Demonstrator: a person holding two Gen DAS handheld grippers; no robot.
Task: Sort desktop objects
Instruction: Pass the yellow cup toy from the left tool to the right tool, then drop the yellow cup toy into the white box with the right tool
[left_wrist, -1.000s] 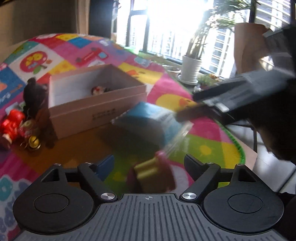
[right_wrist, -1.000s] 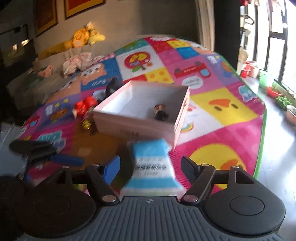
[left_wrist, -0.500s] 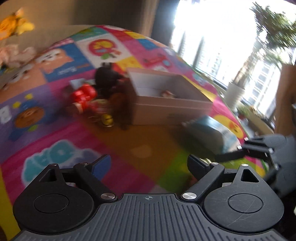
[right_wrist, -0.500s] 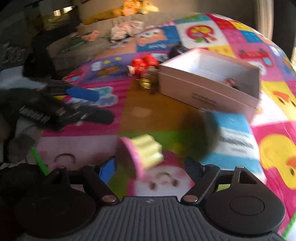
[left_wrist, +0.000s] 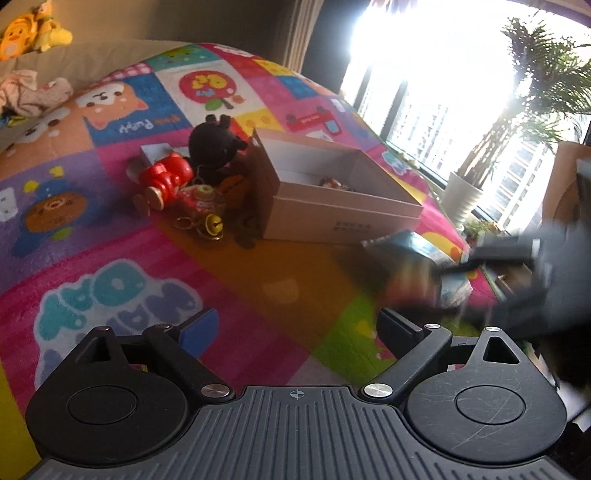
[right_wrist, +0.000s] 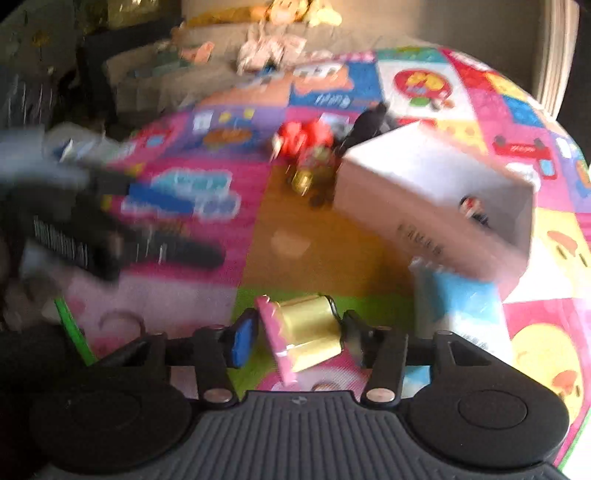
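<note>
A yellow and pink toy (right_wrist: 310, 332) lies on the play mat between the fingers of my right gripper (right_wrist: 295, 338). Its jaws are closing on the toy, and a thin gap still shows at the blue left pad (right_wrist: 242, 339). A blue tissue pack (right_wrist: 458, 306) lies just to the right, in front of the open white box (right_wrist: 424, 221), which holds a small figure (right_wrist: 472, 210). My left gripper (left_wrist: 297, 328) hovers open over the mat with nothing between its fingers. Its view shows the box (left_wrist: 343, 218), the tissue pack (left_wrist: 417, 243) and the blurred right gripper (left_wrist: 465, 260).
Left of the box is a heap of toys: a red toy (left_wrist: 166, 175), a black plush (left_wrist: 212, 147) and a keyring with bells (left_wrist: 210, 225). A potted plant (left_wrist: 461, 195) stands by the window beyond the mat. A sofa with plush toys (left_wrist: 33, 33) lies behind.
The right gripper moved off the tissue pack to the yellow and pink toy, and its jaws narrowed around it. The left gripper swung left, away from that toy, and stayed open.
</note>
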